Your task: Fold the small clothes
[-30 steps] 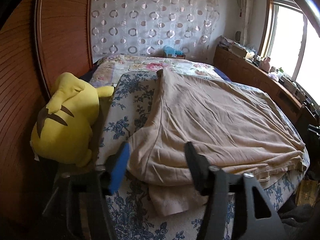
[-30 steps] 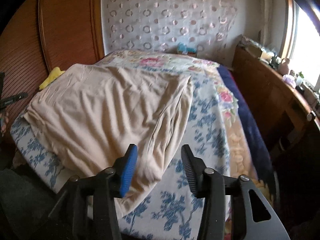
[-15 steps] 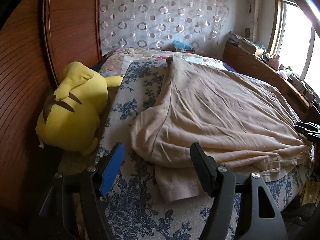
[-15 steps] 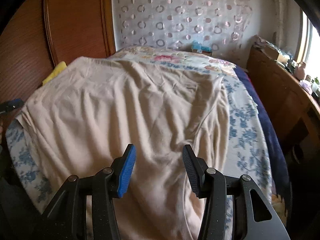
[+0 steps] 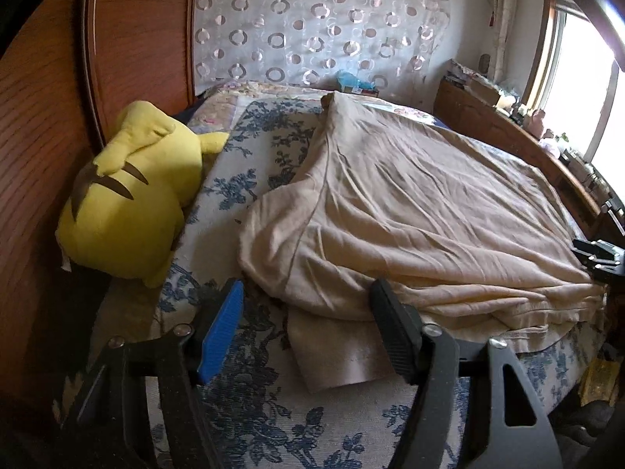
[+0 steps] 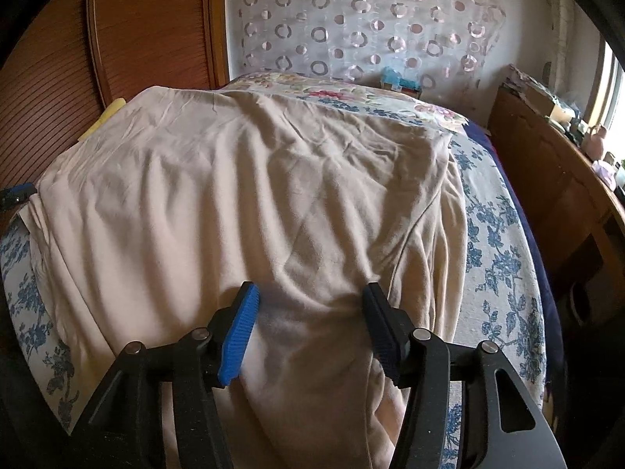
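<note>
A beige garment lies spread and rumpled on the bed with the blue-flowered cover. It fills the right wrist view. My left gripper is open and empty, just above the garment's near left corner, where a lower layer sticks out. My right gripper is open and empty, hovering over the garment's near edge. The right gripper's tip shows at the far right of the left wrist view; the left gripper's tip shows at the left edge of the right wrist view.
A yellow plush toy lies against the wooden panel wall on the left. A wooden sideboard with small items runs along the right under the window. A dotted curtain hangs behind the bed.
Both grippers have moved in over the garment and stay open. The right gripper shifted left from the bare bed cover onto the cloth. The left view drew closer to the garment's corner.
</note>
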A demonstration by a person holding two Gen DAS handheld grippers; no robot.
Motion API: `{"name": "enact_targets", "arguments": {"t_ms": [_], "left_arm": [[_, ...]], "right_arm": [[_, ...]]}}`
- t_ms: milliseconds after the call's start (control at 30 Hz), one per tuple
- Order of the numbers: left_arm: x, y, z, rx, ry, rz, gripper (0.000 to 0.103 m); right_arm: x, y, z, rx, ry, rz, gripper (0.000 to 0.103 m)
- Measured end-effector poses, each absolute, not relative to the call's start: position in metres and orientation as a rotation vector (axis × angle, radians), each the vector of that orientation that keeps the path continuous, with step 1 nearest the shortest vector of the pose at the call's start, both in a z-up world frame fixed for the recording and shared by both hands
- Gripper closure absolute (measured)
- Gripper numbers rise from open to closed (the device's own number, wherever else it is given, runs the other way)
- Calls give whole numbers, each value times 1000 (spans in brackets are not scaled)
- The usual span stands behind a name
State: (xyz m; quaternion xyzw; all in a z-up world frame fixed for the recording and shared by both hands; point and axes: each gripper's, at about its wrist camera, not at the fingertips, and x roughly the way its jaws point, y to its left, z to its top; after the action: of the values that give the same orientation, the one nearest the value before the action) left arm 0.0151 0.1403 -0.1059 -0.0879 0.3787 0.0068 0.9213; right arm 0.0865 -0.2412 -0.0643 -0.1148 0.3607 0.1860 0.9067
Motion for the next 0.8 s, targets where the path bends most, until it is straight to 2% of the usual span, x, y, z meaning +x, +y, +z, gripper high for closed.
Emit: {"name": "enact_targets", "arguments": {"t_ms": [167,467,600,633,700,800], "left_arm": [[15,144,-105,-220,775,5,54],[17,138,-106,-205,784,15,54],[18,134,-107,-207,782,-12,71],[19,133,-108,-205,782,-15,72],[21,131,-107,-202,783,-26,85],[23,129,-105,-208,779,-44,94]], "right_arm": [[86,-239,-66,-238,742,384,42],[85,-240,-66,-237,742,385,42],[85,-240,-66,-237,742,386,42],[85,-240,-66,-237,742,386,42],[85,-240,-66,-237,742,386,42],[85,-240,-66,-237,742,386,42]]}}
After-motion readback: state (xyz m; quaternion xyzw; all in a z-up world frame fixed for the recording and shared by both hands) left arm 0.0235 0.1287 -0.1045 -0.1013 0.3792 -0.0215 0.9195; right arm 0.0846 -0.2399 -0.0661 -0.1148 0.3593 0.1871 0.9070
